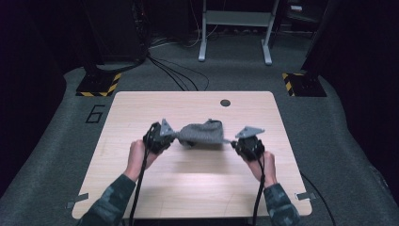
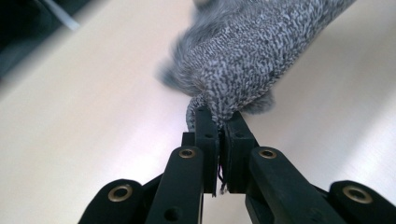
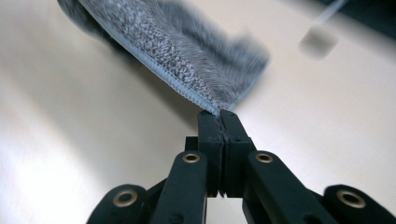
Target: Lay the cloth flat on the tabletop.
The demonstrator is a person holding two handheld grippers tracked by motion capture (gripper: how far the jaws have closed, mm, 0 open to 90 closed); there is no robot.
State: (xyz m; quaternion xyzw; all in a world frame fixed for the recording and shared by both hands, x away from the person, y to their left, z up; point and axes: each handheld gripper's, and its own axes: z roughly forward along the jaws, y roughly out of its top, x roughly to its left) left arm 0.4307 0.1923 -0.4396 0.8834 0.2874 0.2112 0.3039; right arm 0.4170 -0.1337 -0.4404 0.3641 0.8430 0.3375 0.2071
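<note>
Standing over a pale wooden counter [image 1: 188, 183] set on grey carpet, a person in camouflage sleeves holds a grey knitted cloth [image 1: 203, 133] stretched between two tools above the middle of the board. A small dark round hole [image 1: 225, 102] sits near the counter's far edge. The cloth hangs bunched and slightly sagging, lifted off the surface, with its shadow beneath it. The left gripper [image 2: 219, 126] has its jaws pressed together on one gathered end of the cloth, the knit puckering right at the tips. The right gripper [image 3: 219, 122] pinches the opposite end at its stitched hem, jaws equally tight.
</note>
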